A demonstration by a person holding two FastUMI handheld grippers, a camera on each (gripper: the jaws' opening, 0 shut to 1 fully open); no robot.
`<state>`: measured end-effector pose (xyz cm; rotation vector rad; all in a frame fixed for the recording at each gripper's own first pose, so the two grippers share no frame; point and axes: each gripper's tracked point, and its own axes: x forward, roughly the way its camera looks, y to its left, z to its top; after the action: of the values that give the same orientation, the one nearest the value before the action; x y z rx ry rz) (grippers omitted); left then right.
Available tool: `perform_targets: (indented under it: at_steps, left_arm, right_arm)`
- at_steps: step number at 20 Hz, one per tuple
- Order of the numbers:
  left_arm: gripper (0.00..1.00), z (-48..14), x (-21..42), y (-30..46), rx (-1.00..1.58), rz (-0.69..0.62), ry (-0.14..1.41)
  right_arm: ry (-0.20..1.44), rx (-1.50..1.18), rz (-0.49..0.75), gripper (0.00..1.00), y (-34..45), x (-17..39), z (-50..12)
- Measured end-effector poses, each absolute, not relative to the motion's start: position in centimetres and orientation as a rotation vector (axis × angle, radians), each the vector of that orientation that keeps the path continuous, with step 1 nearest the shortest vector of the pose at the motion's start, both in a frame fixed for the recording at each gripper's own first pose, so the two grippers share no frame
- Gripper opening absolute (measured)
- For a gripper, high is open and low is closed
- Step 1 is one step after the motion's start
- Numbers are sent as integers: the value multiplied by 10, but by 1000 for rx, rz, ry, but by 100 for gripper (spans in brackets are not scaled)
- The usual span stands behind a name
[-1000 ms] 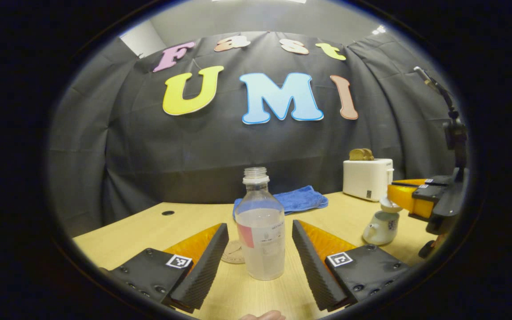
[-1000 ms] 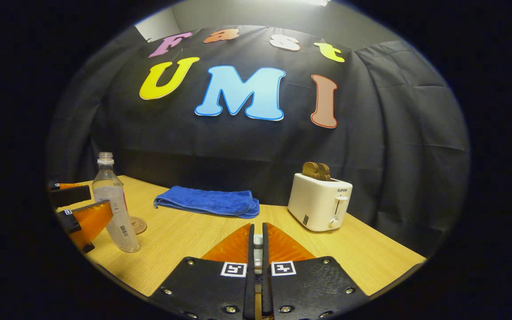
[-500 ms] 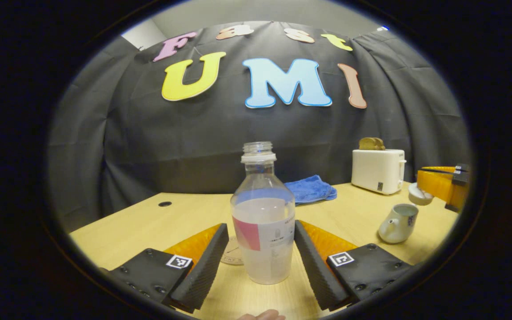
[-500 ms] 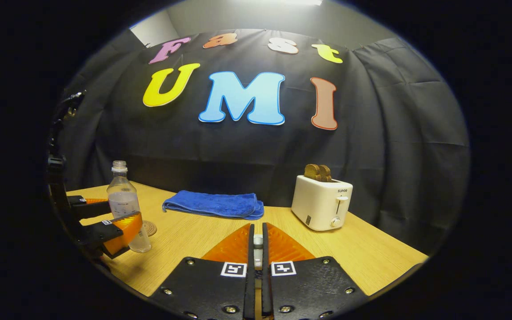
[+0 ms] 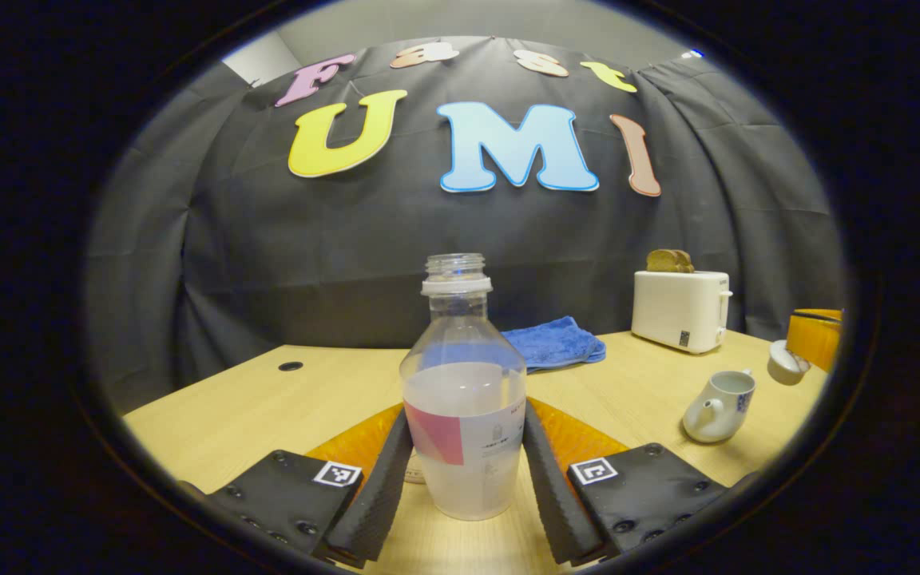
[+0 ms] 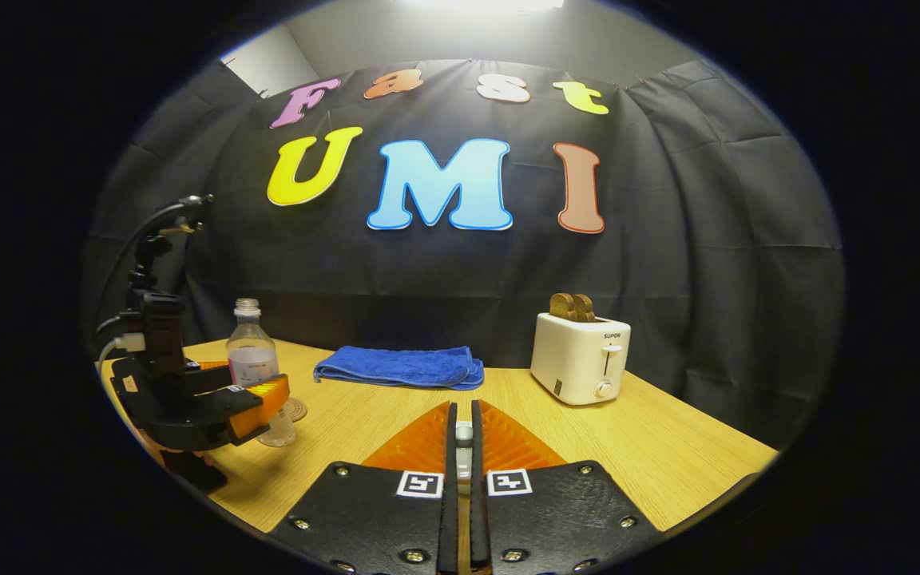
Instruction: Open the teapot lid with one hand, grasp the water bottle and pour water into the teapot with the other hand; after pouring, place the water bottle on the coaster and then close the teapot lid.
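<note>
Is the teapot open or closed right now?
Open. In the left gripper view the teapot shows a bare round mouth, and its lid hangs off to the side, pinched by the right gripper.

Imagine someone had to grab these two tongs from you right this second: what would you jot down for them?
Left tongs: both fingers closed against the water bottle, which stands upright, uncapped and about half full on the table.
Right tongs: shut on the teapot lid, held up off to the side of the pot.
Teapot: open, on the table right of the bottle.
Coaster: just behind the bottle.
Done: lid off, bottle gripped.
Left: lift the bottle, pour into the teapot, set the bottle on the coaster, put the lid back.
</note>
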<state>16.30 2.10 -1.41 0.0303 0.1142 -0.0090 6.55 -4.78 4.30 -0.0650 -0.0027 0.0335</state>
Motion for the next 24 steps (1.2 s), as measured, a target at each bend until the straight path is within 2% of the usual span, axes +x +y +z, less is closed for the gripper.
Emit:
perform_targets:
  at_steps: [5,13,24]
  left_arm:
    - [85,-7,160,10,112,-27,111]
    - [85,1,160,-27,419,-88,104]
    - [85,4,171,-67,816,-125,86]
  right_arm:
    - [-8,-52,48,6,-47,22,43]
    - [17,-54,51,6,-51,-45,23]
    - [51,-5,68,6,-50,-81,3]
